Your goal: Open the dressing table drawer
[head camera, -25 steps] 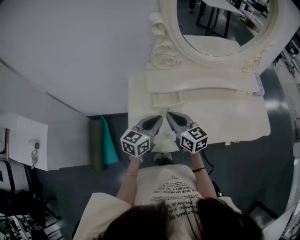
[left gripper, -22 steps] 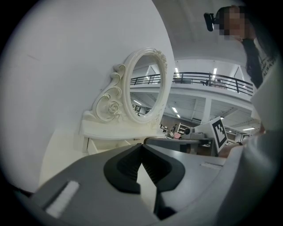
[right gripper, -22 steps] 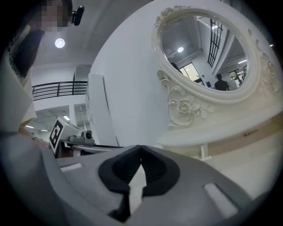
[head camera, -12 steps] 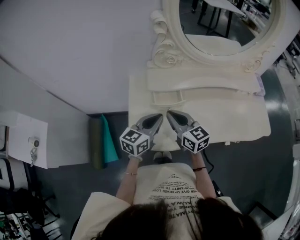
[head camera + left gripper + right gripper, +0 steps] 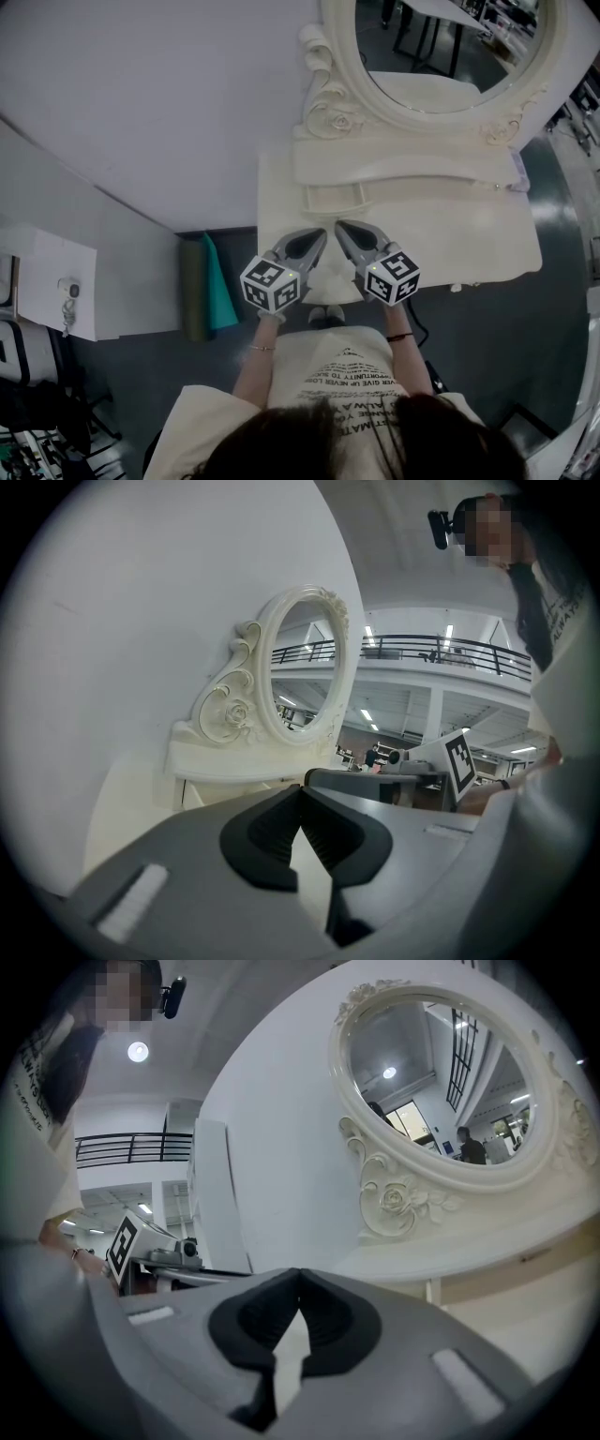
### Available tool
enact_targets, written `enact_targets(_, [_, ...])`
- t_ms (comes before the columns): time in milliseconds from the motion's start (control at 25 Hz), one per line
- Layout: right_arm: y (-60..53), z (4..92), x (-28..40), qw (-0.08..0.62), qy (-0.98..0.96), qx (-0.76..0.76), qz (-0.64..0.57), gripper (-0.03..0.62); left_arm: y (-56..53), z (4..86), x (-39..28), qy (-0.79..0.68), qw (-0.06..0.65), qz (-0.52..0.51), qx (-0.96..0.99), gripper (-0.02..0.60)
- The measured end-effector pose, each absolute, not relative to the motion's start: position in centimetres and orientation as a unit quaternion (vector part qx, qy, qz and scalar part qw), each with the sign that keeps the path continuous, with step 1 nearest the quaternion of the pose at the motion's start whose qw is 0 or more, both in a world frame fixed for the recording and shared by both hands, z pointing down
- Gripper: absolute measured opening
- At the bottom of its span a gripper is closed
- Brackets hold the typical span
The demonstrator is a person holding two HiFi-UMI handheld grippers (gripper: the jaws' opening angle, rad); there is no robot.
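Left gripper [image 5: 320,234] and right gripper [image 5: 340,227], both closed and empty, are hovering over the table [image 5: 450,234] front, presumably above its unseen drawer.

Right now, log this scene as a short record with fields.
left gripper: shut, empty, over the dressing table's front edge
right gripper: shut, empty, tip close to the left's
mirror: oval, carved frame, upright at the back
drawer: front hidden from above; neither gripper holds it
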State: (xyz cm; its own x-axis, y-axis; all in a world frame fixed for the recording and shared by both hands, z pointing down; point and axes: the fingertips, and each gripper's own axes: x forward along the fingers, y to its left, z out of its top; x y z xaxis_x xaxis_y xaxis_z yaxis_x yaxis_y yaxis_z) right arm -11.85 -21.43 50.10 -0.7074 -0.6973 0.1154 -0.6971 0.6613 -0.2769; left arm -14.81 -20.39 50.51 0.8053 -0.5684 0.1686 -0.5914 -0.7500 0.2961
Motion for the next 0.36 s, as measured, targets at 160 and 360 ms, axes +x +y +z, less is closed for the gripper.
enact_targets(160, [-21.42,50.03,-11.79,0.002,0.912,-0.382,-0.151,0.003,-20.36,50.46,-14.67,-0.309,0.169,0.033,0.935,0.0])
enact_targets(360, [-21.3,50.15,-11.81,0.001,0.911,-0.384,-0.151,0.003,-20.23,50.48,-14.74,-0.308,0.17,0.031,0.936,0.0])
